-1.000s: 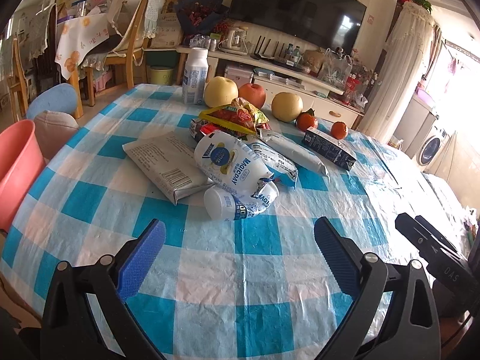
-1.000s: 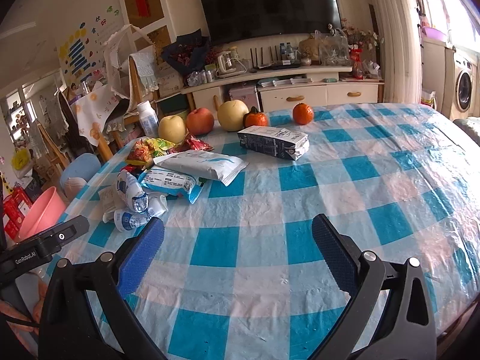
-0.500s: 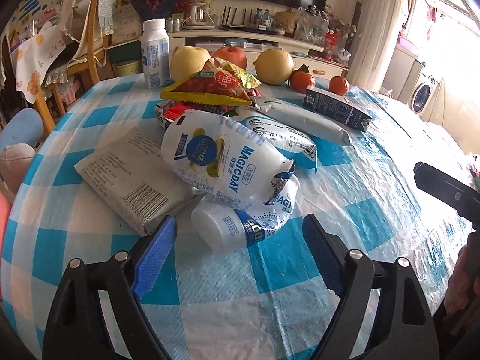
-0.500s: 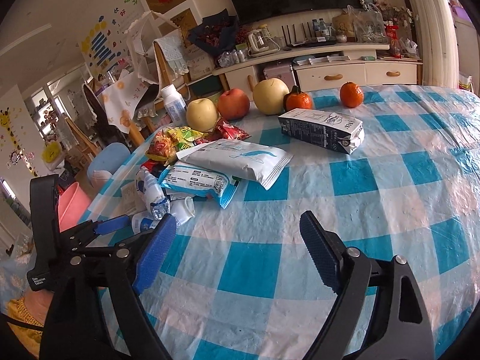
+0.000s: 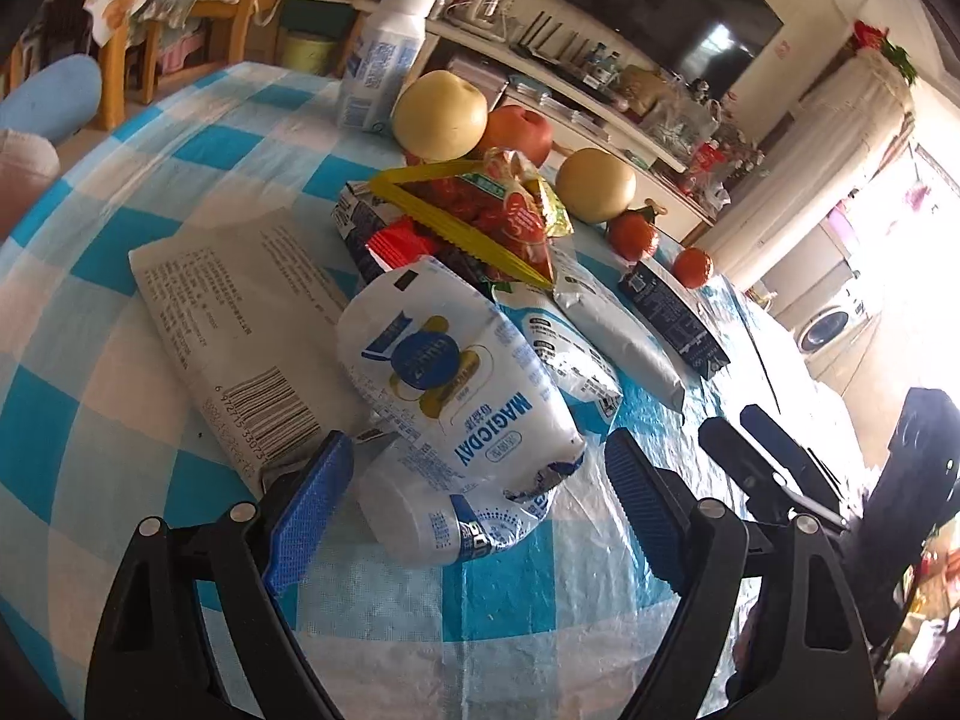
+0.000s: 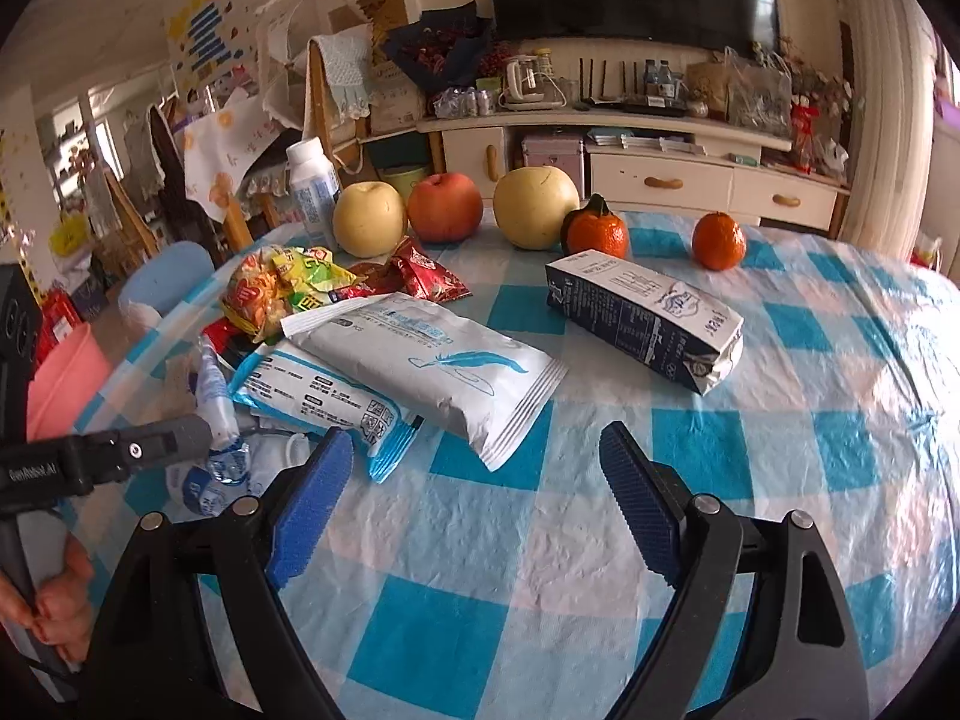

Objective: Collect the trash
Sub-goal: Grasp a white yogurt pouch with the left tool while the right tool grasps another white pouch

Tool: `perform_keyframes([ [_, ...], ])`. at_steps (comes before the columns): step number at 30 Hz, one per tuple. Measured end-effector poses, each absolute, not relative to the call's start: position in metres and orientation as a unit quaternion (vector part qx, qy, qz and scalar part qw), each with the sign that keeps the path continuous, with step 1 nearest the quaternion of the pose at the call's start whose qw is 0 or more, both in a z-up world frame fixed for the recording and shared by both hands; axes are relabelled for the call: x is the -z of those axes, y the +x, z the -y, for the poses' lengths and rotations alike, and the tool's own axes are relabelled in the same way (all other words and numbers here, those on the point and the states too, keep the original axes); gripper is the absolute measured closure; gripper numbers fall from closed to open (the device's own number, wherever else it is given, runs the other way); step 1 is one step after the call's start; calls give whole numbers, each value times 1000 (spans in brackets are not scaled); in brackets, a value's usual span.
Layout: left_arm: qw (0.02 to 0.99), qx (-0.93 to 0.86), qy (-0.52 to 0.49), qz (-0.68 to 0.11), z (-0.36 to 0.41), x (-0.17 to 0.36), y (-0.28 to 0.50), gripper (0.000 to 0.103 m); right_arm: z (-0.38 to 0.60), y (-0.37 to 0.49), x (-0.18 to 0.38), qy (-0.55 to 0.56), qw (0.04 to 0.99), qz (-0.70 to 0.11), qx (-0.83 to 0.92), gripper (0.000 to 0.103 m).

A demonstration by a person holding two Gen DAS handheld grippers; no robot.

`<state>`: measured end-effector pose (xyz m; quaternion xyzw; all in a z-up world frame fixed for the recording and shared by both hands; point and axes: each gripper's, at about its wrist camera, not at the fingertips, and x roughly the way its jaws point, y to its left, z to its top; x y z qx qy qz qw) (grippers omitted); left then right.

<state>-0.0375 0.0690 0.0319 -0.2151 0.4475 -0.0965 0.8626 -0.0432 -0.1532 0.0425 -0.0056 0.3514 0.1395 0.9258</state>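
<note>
Trash lies heaped on the left half of the checked tabletop (image 6: 780,420): a crumpled white milk bottle (image 5: 462,516), a grey wrapper (image 5: 240,324), a feather-printed packet (image 6: 432,360) and red snack bags (image 5: 498,210). A dark carton (image 6: 648,318) sits apart to the right. The left gripper (image 5: 474,492) stands wide open, its blue pads on either side of the bottle, apparently not touching it. The right gripper (image 6: 474,492) is also spread wide and empty, above bare cloth just near the packet. Fruit (image 6: 534,204) lines the far edge.
</note>
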Motion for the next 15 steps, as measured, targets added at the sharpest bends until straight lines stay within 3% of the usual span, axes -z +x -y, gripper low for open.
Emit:
perform_keyframes([
  [11,828,76,-296,-470,-79,-22,-1,18,119,-11,-27,-133,913,-361,-135,20],
  [12,826,76,-299,-472,-79,-20,2,21,116,-9,-26,-144,911,-361,-135,21],
  [13,824,74,-298,-475,-77,-18,3,31,112,-7,-24,-152,910,-361,-135,22],
  [15,817,79,-308,-481,-77,-12,7,37,108,-4,-23,-167,910,-357,-132,25],
])
